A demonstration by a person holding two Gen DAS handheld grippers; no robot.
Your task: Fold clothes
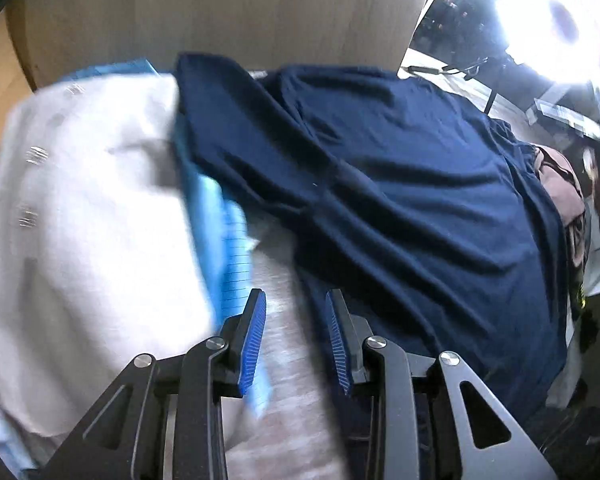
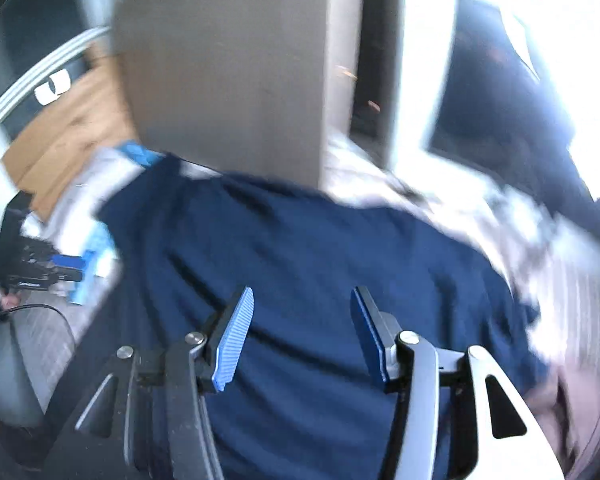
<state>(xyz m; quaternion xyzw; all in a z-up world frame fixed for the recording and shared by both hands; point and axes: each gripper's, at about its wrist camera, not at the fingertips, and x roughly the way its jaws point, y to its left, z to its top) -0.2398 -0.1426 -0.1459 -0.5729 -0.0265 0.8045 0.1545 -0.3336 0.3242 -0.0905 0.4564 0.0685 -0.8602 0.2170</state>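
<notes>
1. Left wrist view: the left gripper (image 1: pixel 296 308) is released, its blue-padded jaws standing apart with nothing between them. It hangs over the seam where the navy garment (image 1: pixel 400 184) meets a cream garment (image 1: pixel 84 208).
2. The navy garment lies spread over the work surface, creased in long diagonal ridges, one squared end lying toward the wooden panel (image 1: pixel 220 12) at the back. Whether it is a shirt laid out flat or one already folded over once cannot be told; the layering is not visible.
3. A light-blue striped cloth (image 1: pixel 228 248) lies between the cream and navy garments, partly under the navy edge. A pinkish-brown item (image 1: pixel 560 184) sits at the navy garment's far side.
4. The navy edge runs just beside the left gripper's right-hand jaw, within easy reach; this position probably suits a pinch on that edge.
5. Right wrist view: the right gripper (image 2: pixel 302 312) is also released and empty. It hangs directly above the navy garment, whose cloth fills the space under and beyond both jaws. This view is motion-blurred, so finer detail is unreadable.
6. Both grippers stand over the same garment on opposite sides, consistent with a two-point hold for a fold.
</notes>
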